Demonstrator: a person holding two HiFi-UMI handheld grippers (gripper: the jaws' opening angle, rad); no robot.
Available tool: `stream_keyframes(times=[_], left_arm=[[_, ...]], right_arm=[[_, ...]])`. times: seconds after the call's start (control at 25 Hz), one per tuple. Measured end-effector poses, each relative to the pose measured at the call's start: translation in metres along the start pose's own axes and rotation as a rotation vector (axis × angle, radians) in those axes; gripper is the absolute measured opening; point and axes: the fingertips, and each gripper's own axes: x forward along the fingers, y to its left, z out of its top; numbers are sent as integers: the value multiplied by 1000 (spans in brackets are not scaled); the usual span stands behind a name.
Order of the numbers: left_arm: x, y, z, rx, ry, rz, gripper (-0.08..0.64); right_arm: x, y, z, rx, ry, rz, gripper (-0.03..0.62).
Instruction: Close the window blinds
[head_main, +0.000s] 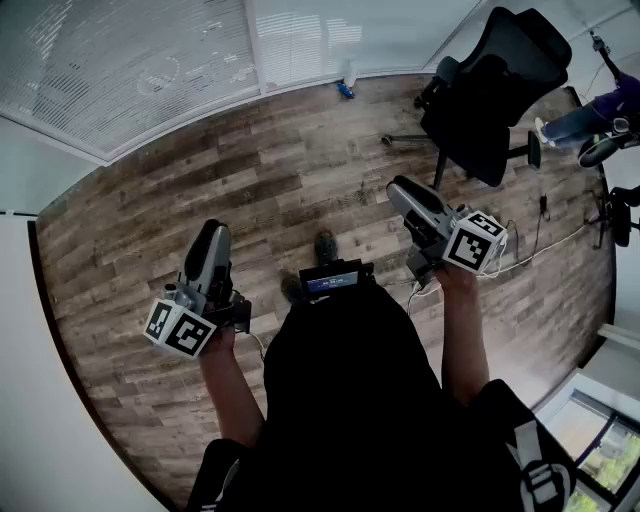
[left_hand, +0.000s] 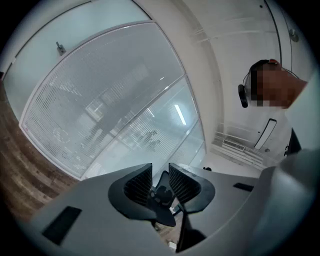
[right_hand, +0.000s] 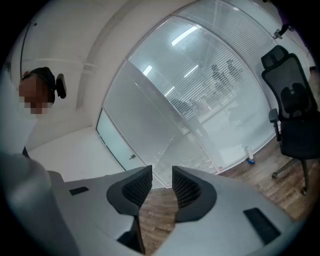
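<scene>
**Head view:** left gripper (head_main: 212, 238) and right gripper (head_main: 405, 192) are held over the wood-plank floor (head_main: 250, 180). The slatted window blinds (head_main: 130, 60) are top left, well apart from both. A black office chair (head_main: 495, 90) stands top right, and a seated person (head_main: 585, 122) is cut off at the edge.

**Left gripper view:** the ribbed jaws are narrowly apart and clamp nothing. A dark shape behind the gap is indistinct.

**Right gripper view:** the jaws are narrowly apart and empty, with floor showing between them. A small bottle (right_hand: 251, 160) stands at the foot of the glass.
</scene>
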Motion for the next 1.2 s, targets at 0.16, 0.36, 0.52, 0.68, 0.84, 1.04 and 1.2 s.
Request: stream_keyframes(times=[0.16,0.36,0.52,0.68,0.84,1.04,1.2], left_arm=[[7,-11,-17,-19,18,-64,115],[-5,-23,-37,-40,40,-73,115],[2,-36,-36,-12,6,-78,115],[20,-52,-43,13,5,-61,115],[40,-91,-69,28,42,-73,115],[53,-121,-95,47,58,-40,115],[61,-138,-109,65,57,2,115]], right_arm=[[-28,4,-7,-18,-10,-43,130],[-51,6,-19,20,-47,-41,130],[-52,5,-13,26,-62,10,129],[-61,-2,1,26,-74,61,126],[-87,-24,8,56,-82,88,120],[-111,-49,14,96,-87,132,118],[-133,-67,20,109,-77,161,117]])
